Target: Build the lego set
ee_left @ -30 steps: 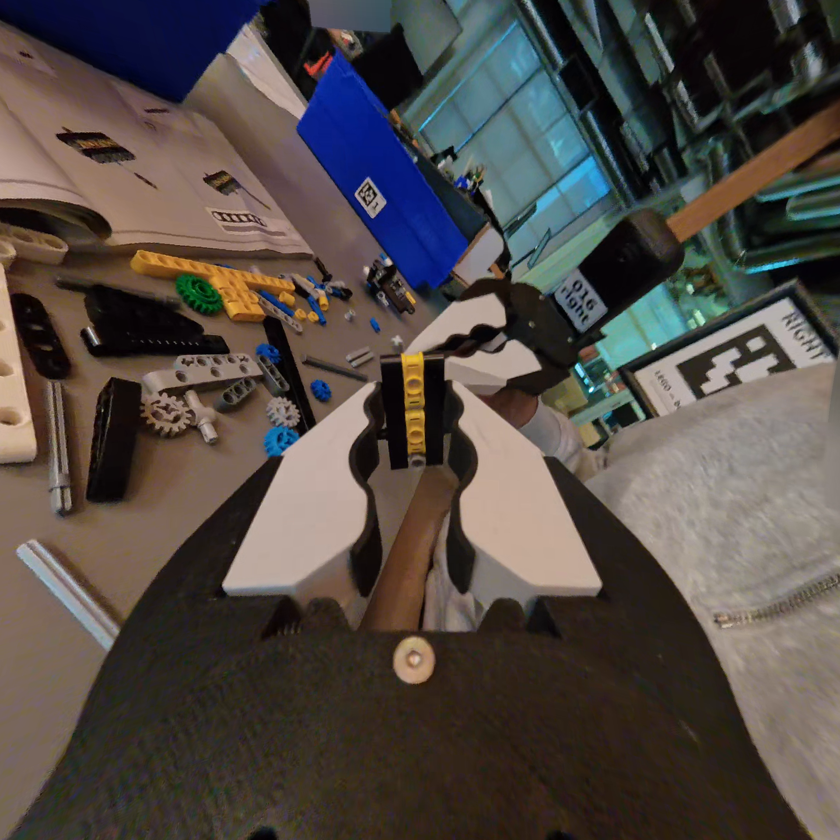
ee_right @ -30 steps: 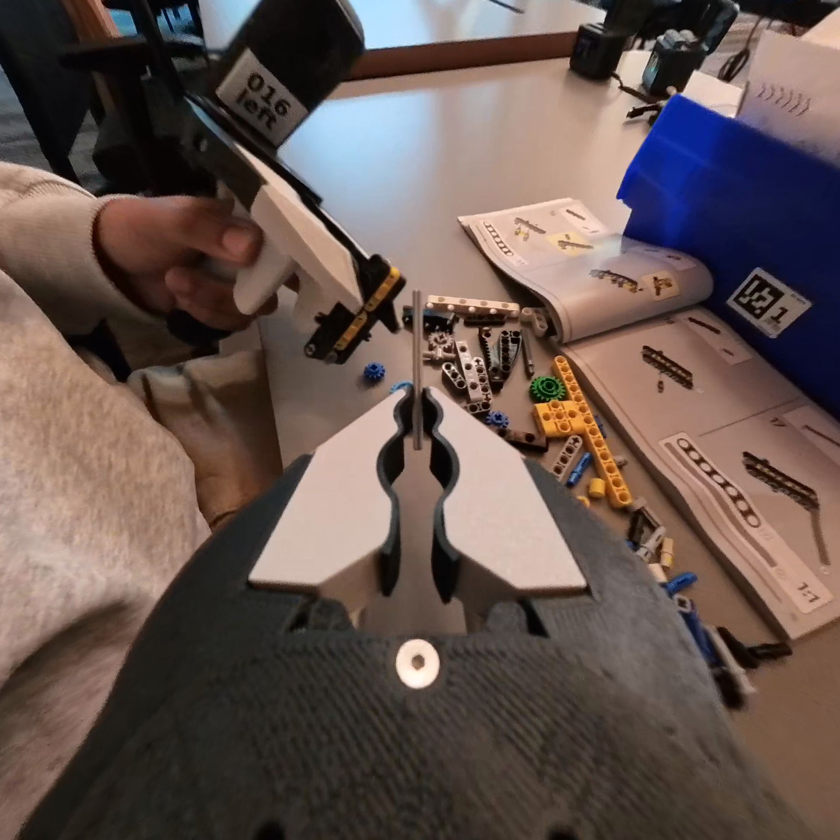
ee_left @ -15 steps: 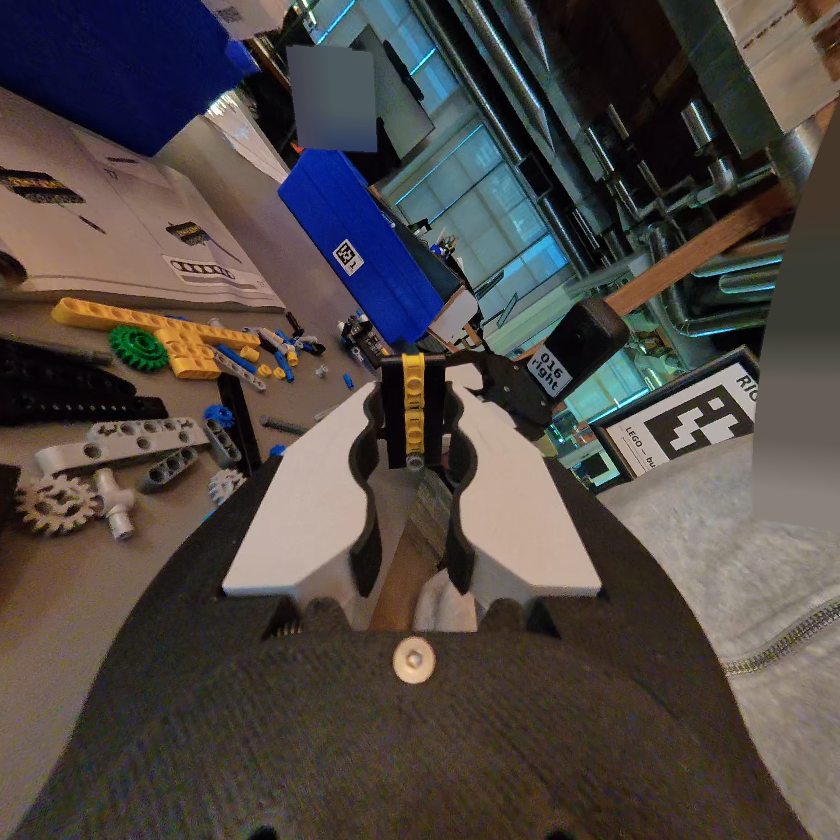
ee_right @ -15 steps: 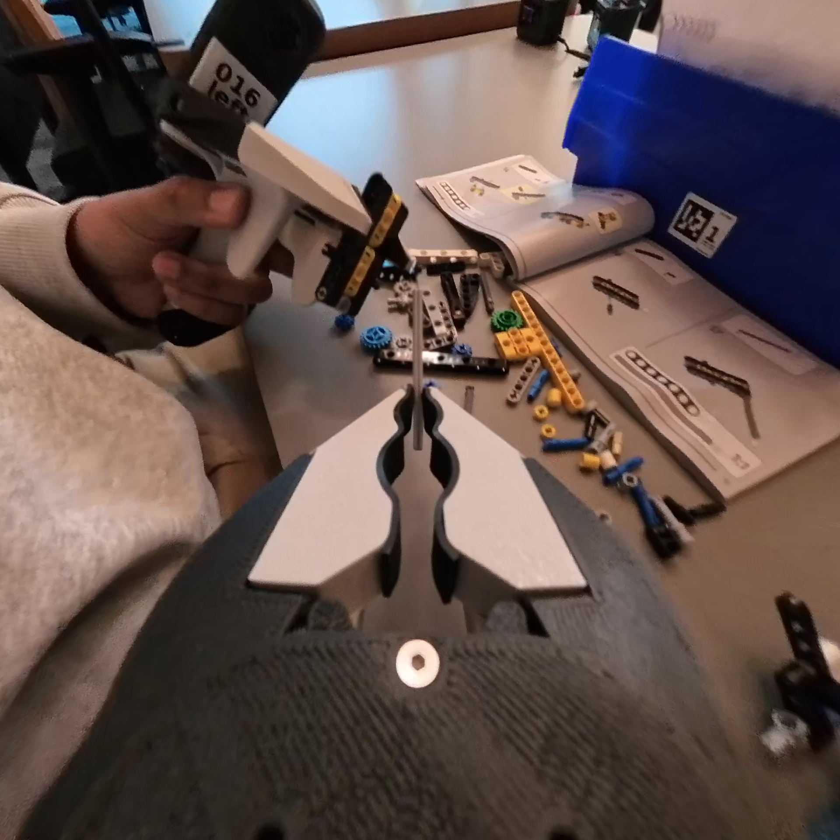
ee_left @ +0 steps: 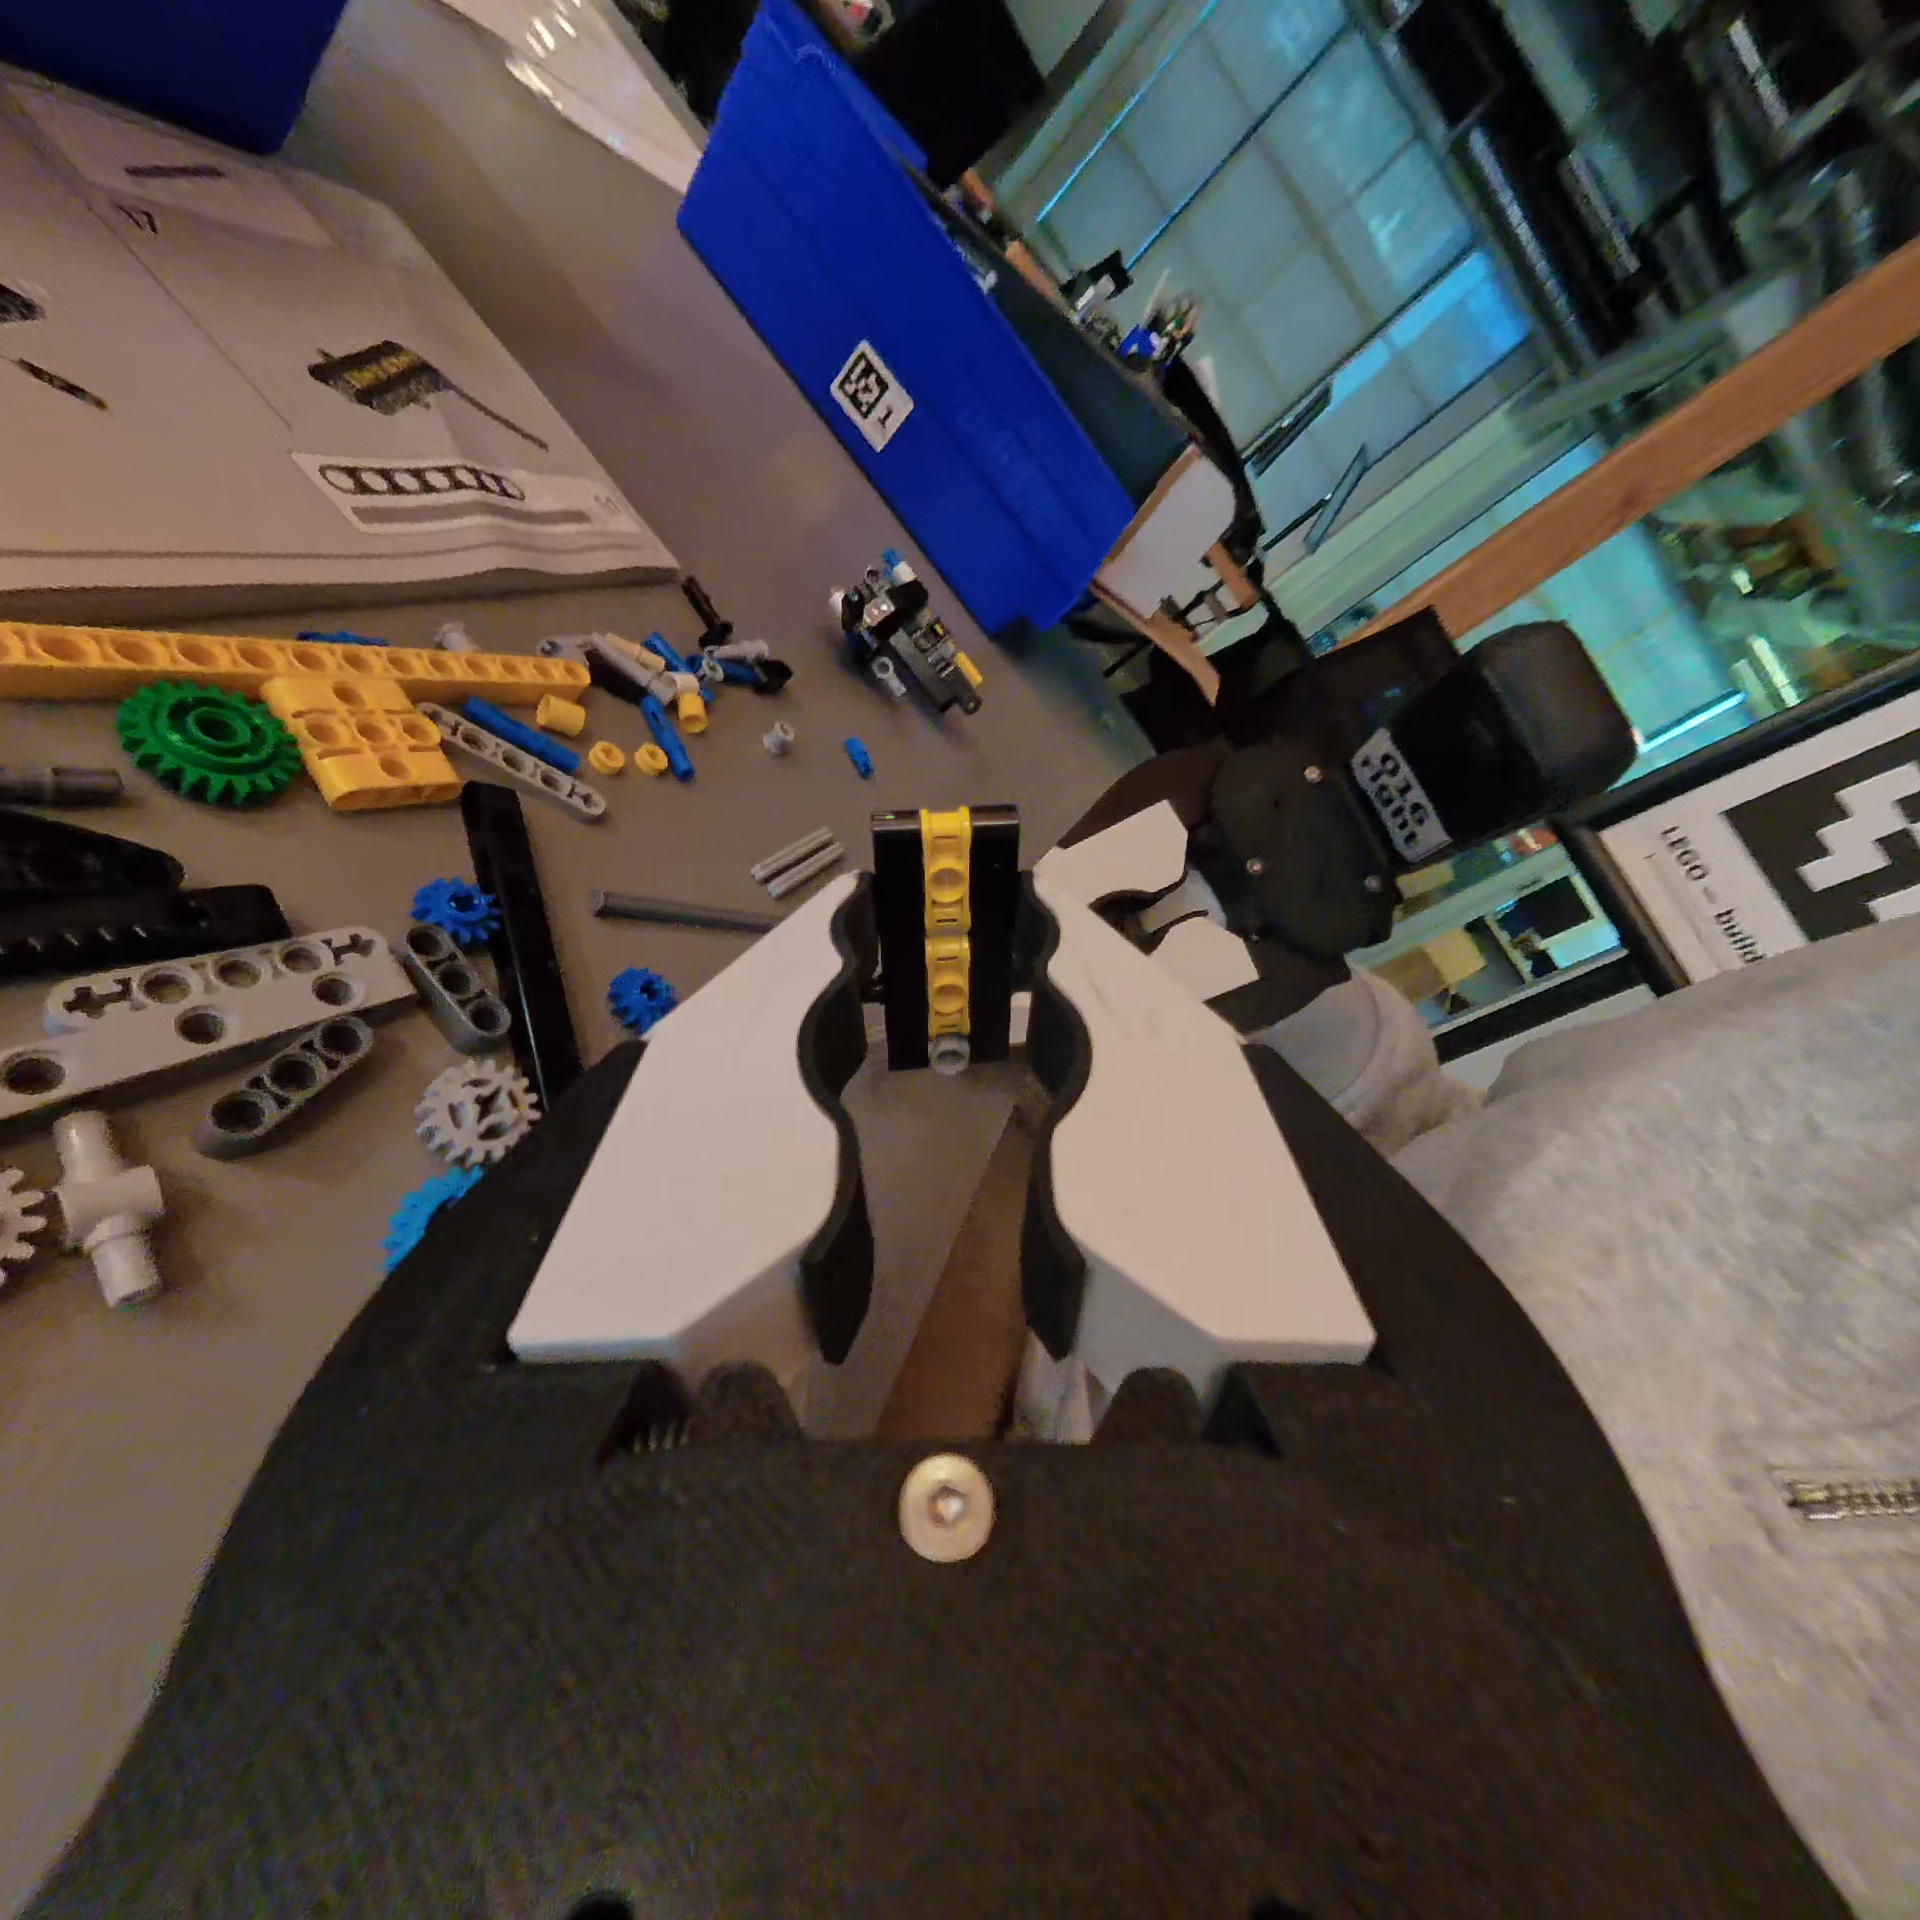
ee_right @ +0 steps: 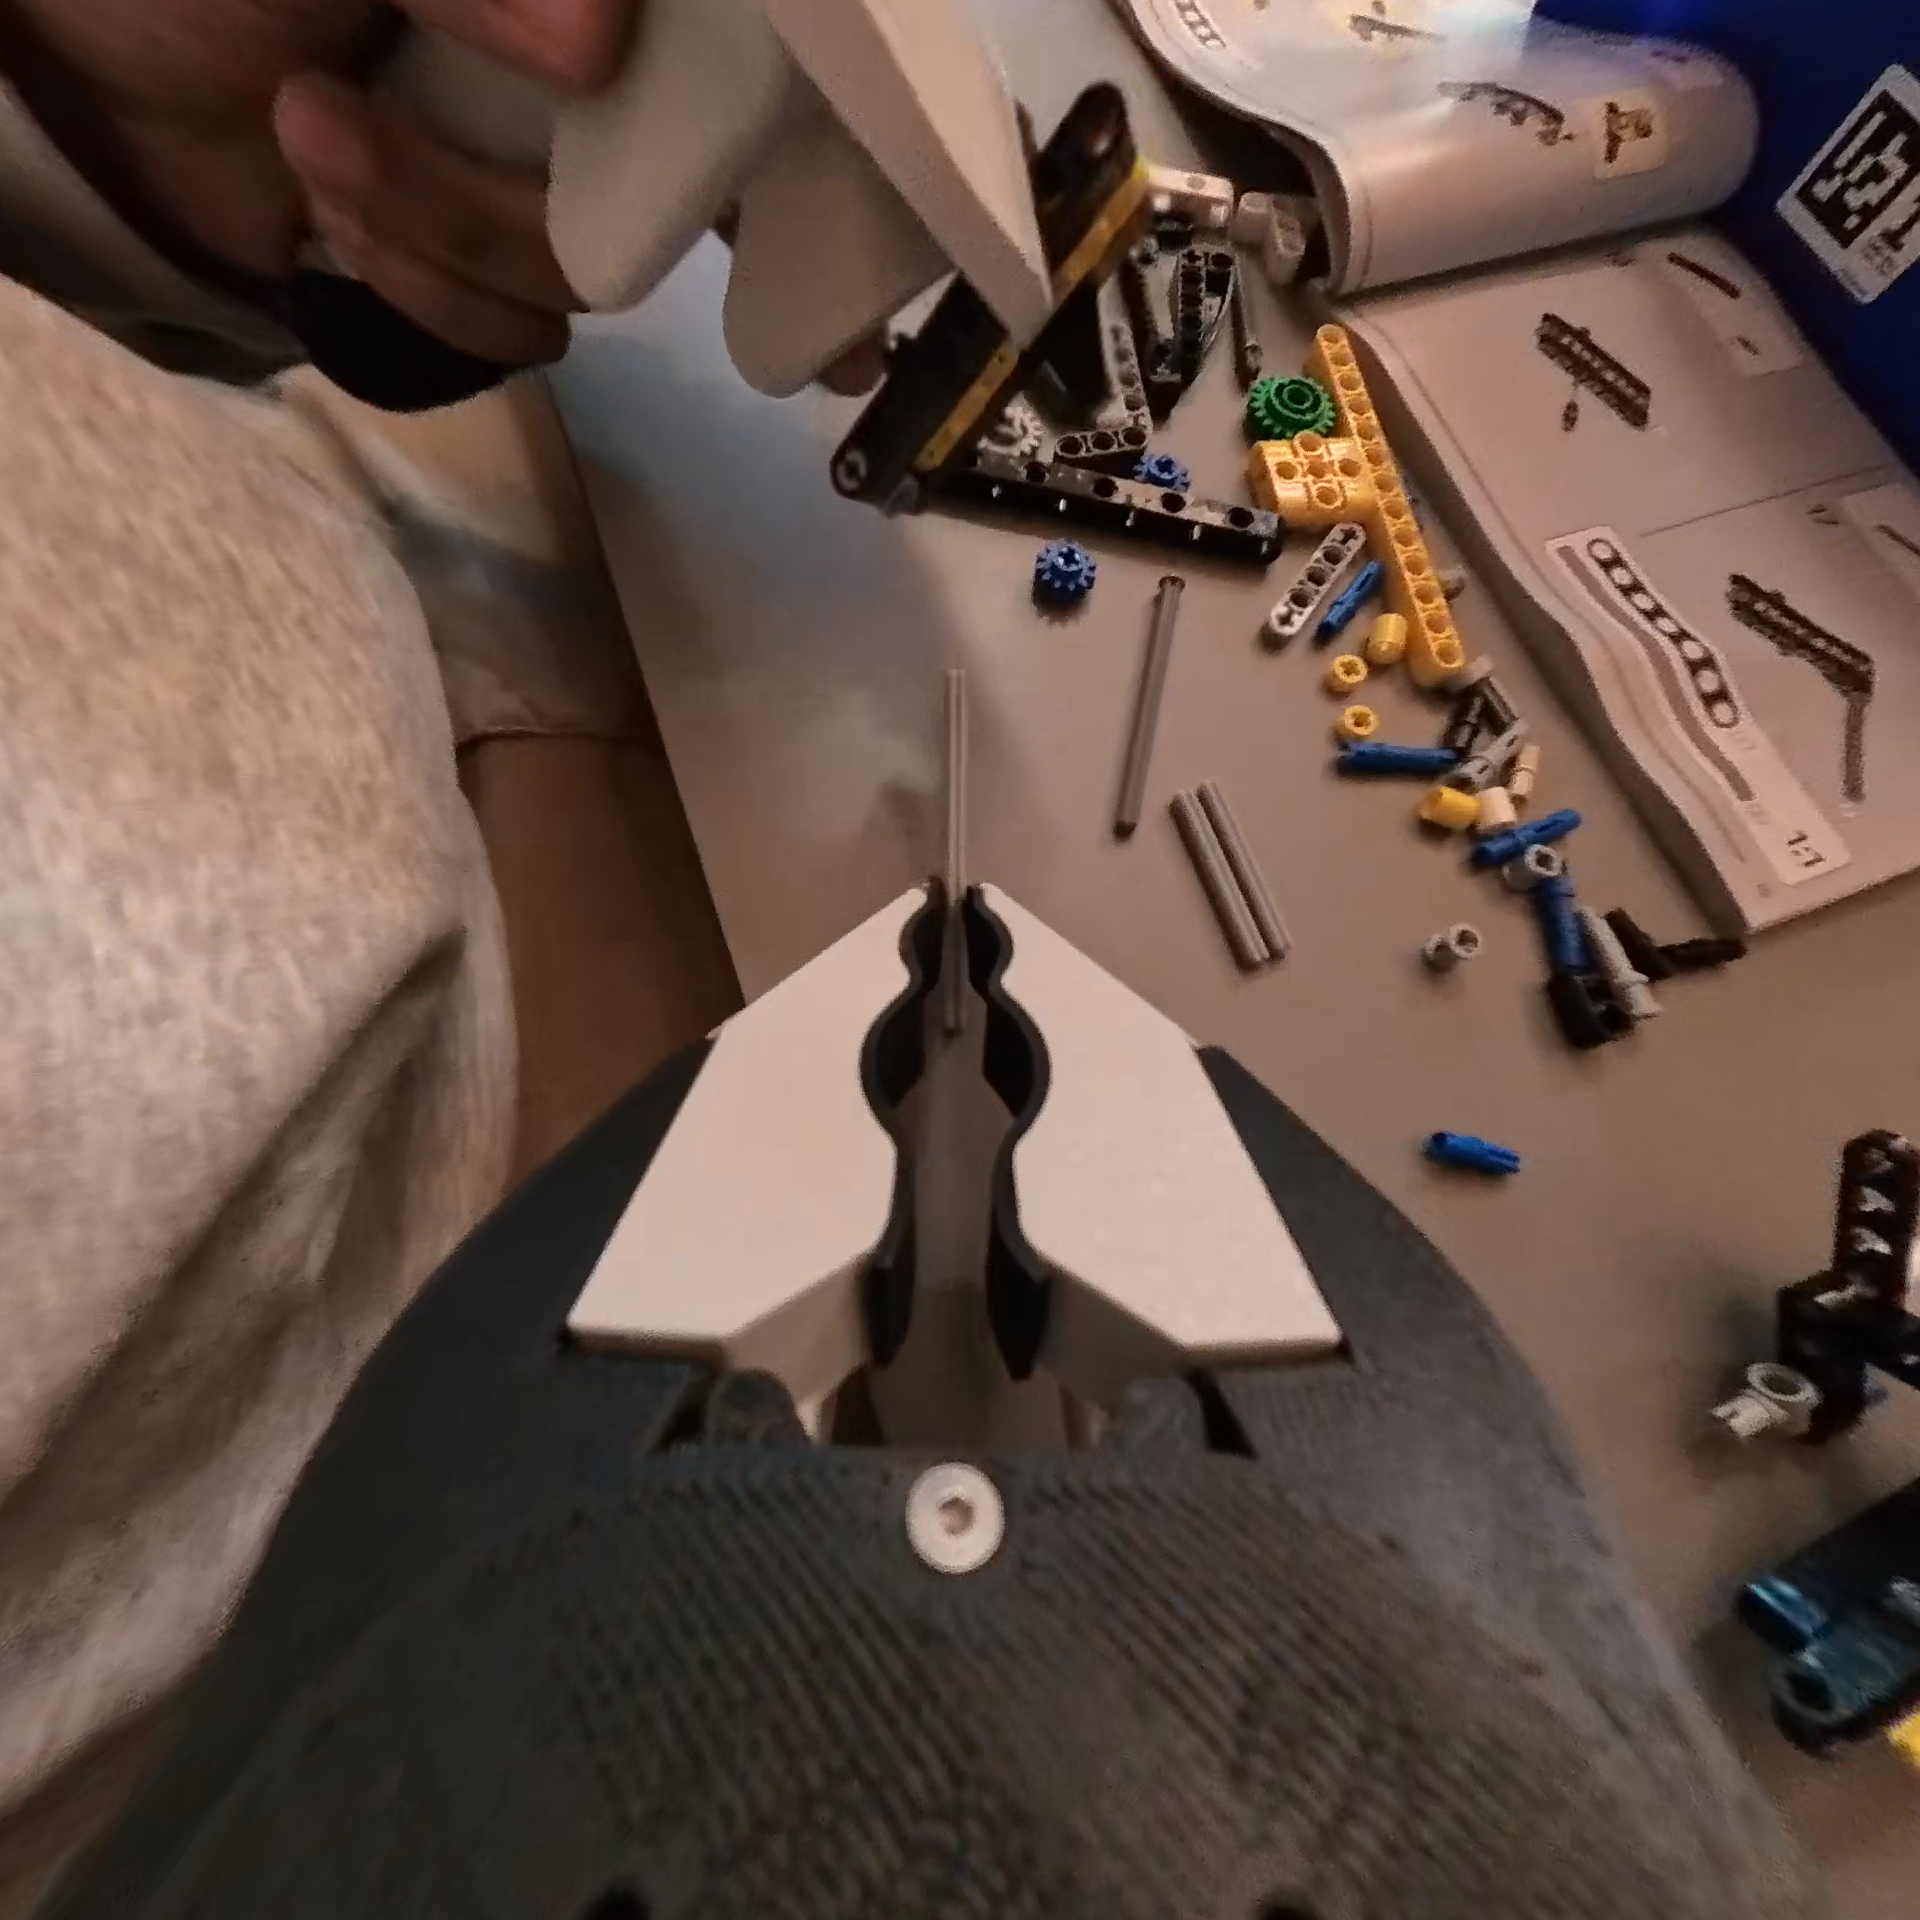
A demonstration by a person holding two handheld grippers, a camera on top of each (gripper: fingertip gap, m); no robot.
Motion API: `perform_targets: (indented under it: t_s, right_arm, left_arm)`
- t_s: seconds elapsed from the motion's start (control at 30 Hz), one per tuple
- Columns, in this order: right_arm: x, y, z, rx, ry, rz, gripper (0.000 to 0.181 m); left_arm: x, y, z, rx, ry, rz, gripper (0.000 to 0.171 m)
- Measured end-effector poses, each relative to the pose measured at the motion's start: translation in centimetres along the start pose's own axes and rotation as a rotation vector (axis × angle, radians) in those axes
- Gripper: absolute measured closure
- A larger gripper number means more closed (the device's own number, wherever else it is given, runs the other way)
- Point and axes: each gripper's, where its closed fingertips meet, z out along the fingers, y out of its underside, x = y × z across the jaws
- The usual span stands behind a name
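Observation:
My left gripper (ee_left: 943, 914) is shut on a black and yellow beam assembly (ee_left: 943, 935), held above the table. The same assembly (ee_right: 997, 343) shows in the right wrist view, sticking out of the left gripper (ee_right: 1013, 281) at the top. My right gripper (ee_right: 954, 896) is shut on a thin grey axle (ee_right: 954, 790) that points forward, below and short of the assembly. The right gripper (ee_left: 1143, 894) shows in the left wrist view just right of the assembly. Loose parts lie on the grey table (ee_right: 852, 644): a long yellow beam (ee_right: 1387, 520), a green gear (ee_right: 1291, 407), grey axles (ee_right: 1226, 873).
An open instruction booklet (ee_right: 1704, 582) lies at the right, with a blue bin (ee_left: 914, 384) behind it. Blue pins (ee_right: 1392, 756), a black beam (ee_right: 1101, 501) and a small blue gear (ee_right: 1065, 569) are scattered about. A person's grey sleeve (ee_right: 187, 779) fills the left. About 8 centimetres separates my left fingertips from my right. The green gear (ee_right: 1291, 407) lies around 11 centimetres away from my left fingertips. It turns up in the left wrist view (ee_left: 235, 738) as well.
The right gripper has moved nearer to the table and the parts, still holding the axle. The left gripper with the assembly now sits higher in the right wrist view.

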Motion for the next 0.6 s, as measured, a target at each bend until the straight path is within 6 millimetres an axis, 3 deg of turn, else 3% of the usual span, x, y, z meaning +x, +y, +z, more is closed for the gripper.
perform_targets:
  t_s: [0.27, 0.43, 0.6]
  right_arm:
    - [0.5, 0.3, 0.1, -0.010, 0.062, -0.033, 0.176]
    - [1.1, -0.6, -1.3, 0.081, 0.046, 0.020, 0.165]
    - [5.8, 2.2, -4.9, 0.063, 0.230, -0.042, 0.162]
  left_arm:
    - [-0.5, 0.5, 0.3, -0.021, -0.035, -0.009, 0.146]
    - [-1.3, -0.8, -1.3, 0.026, -0.068, -0.007, 0.146]
    - [-2.5, -3.6, -5.1, 0.119, -0.097, 0.003, 0.146]
